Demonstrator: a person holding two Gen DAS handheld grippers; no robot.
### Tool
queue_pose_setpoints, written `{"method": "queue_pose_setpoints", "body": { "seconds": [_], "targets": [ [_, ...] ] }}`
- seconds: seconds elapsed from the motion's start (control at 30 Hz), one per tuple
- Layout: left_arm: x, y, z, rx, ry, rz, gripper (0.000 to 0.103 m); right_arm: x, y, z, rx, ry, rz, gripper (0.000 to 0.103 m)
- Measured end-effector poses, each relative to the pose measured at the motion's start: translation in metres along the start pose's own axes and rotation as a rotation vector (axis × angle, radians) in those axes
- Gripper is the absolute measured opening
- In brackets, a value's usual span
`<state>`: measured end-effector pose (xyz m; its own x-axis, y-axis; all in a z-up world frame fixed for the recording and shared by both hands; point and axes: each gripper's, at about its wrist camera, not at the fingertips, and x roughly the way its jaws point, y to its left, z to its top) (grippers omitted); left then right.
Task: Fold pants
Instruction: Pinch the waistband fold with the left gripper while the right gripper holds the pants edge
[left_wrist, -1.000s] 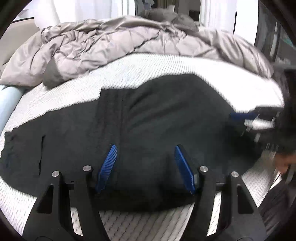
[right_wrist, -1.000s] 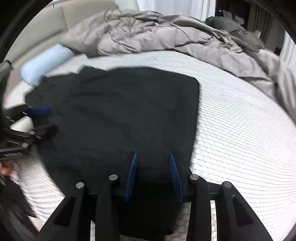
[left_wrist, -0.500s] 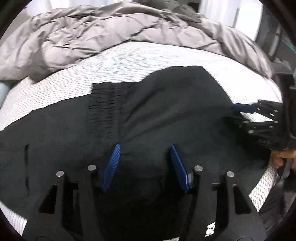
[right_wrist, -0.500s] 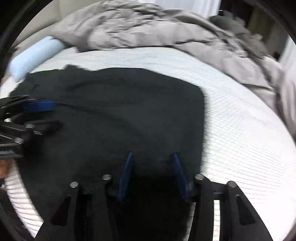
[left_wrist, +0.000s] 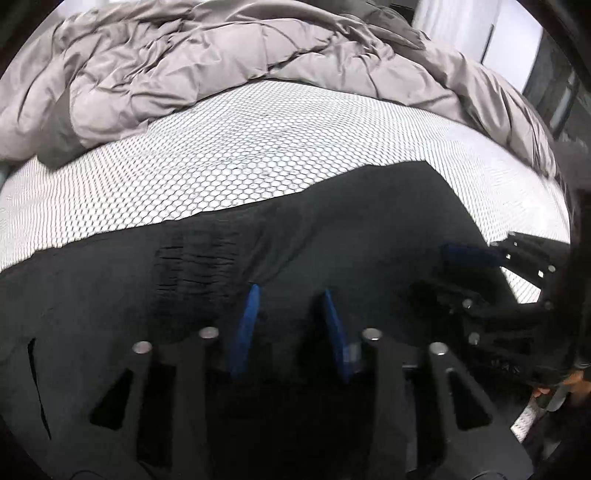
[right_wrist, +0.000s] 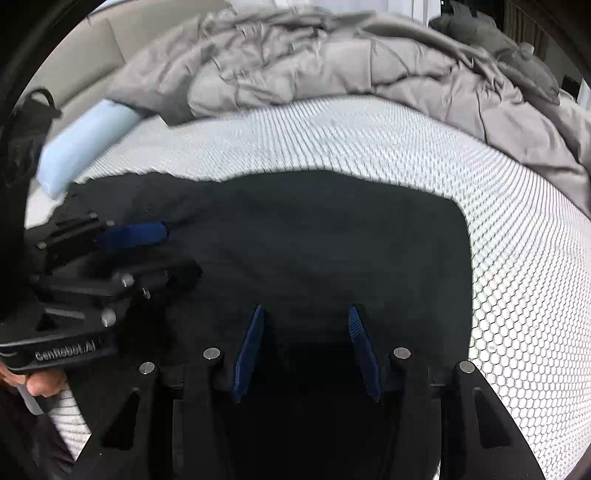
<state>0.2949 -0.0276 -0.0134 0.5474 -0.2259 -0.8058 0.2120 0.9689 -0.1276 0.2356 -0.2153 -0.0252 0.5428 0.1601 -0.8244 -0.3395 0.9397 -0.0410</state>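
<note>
Black pants (left_wrist: 369, 229) lie spread flat on the white honeycomb mattress (left_wrist: 258, 147), with their ribbed waistband (left_wrist: 195, 258) just left of my left gripper (left_wrist: 290, 291). That gripper points down onto the cloth. Its jaws are closing with black fabric between the blue pads, which still stand apart. In the right wrist view the pants (right_wrist: 314, 229) fill the middle. My right gripper (right_wrist: 304, 310) hovers over them near their right edge, open, its pads wide apart. Each view shows the other gripper: the right gripper (left_wrist: 443, 271) and the left gripper (right_wrist: 177, 251).
A crumpled grey duvet (left_wrist: 221, 55) is heaped across the far side of the bed. A light blue pillow (right_wrist: 81, 147) lies at the far left. The mattress edge (left_wrist: 528, 424) runs near the person's hand (right_wrist: 40, 384). Bare mattress (right_wrist: 517, 258) shows to the right of the pants.
Both grippers have moved forward over the pants toward their far edge. The left jaws have narrowed markedly. The right jaws have widened a little.
</note>
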Motion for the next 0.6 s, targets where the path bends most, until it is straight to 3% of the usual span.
{"method": "queue_pose_setpoints", "body": {
  "seconds": [0.07, 0.17, 0.23, 0.4, 0.47, 0.53, 0.6],
  "targets": [
    [-0.002, 0.008, 0.001, -0.02, 0.002, 0.012, 0.019, -0.002, -0.001, 0.001, -0.012, 0.015, -0.084, 0.05],
    [-0.003, 0.015, 0.002, -0.026, -0.002, 0.017, 0.018, -0.004, -0.018, 0.0, 0.003, 0.027, -0.219, 0.053],
    [-0.009, 0.012, 0.001, -0.026, -0.011, 0.038, 0.018, -0.005, -0.035, -0.002, 0.041, 0.027, -0.256, 0.054],
    [-0.026, -0.004, 0.011, -0.013, -0.092, 0.057, 0.019, -0.025, -0.047, 0.001, 0.108, -0.044, -0.112, 0.054],
    [-0.016, -0.005, 0.019, -0.026, -0.077, 0.067, 0.019, -0.029, -0.045, 0.008, 0.129, -0.075, -0.081, 0.055],
    [-0.001, -0.008, 0.023, -0.03, -0.042, 0.096, 0.019, -0.024, -0.039, 0.018, 0.145, -0.098, 0.012, 0.055],
    [0.013, -0.009, 0.025, -0.015, -0.005, 0.124, 0.019, -0.015, -0.03, 0.025, 0.135, -0.097, 0.003, 0.055]
  ]
}}
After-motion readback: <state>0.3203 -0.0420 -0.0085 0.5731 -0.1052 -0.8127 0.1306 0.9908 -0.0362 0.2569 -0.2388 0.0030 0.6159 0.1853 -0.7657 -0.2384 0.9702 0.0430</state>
